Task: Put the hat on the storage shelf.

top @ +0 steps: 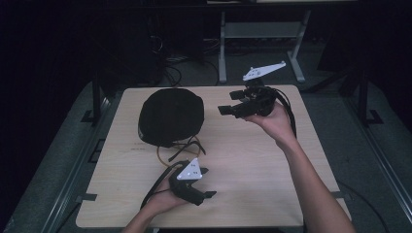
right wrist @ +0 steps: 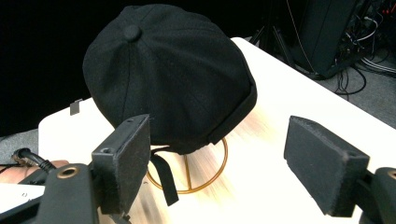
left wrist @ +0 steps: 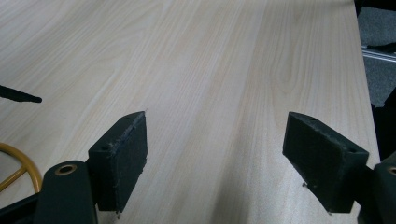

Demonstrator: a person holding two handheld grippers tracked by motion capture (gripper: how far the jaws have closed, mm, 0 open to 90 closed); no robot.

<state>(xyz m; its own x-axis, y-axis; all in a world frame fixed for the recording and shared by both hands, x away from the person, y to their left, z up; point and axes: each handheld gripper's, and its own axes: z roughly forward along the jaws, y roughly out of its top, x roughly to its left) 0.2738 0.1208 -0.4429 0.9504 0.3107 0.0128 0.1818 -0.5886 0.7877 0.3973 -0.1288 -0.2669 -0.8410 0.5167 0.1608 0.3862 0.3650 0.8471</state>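
You have bare tabletop (top: 252, 160) right of the cap (top: 170, 115); its stand (right wrist: 205, 179) and strap (right wrist: 164, 179) block beneath it.

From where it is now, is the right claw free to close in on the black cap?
Probably yes. The right claw is open, held above the table and aimed at the black cap on its gold wire stand, with nothing between them.

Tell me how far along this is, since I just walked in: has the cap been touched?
Nothing looks done: the black cap sits on its gold wire stand. The right hand-held gripper is open, aimed at it. The left hand-held gripper is open over bare table. Grasping remains.
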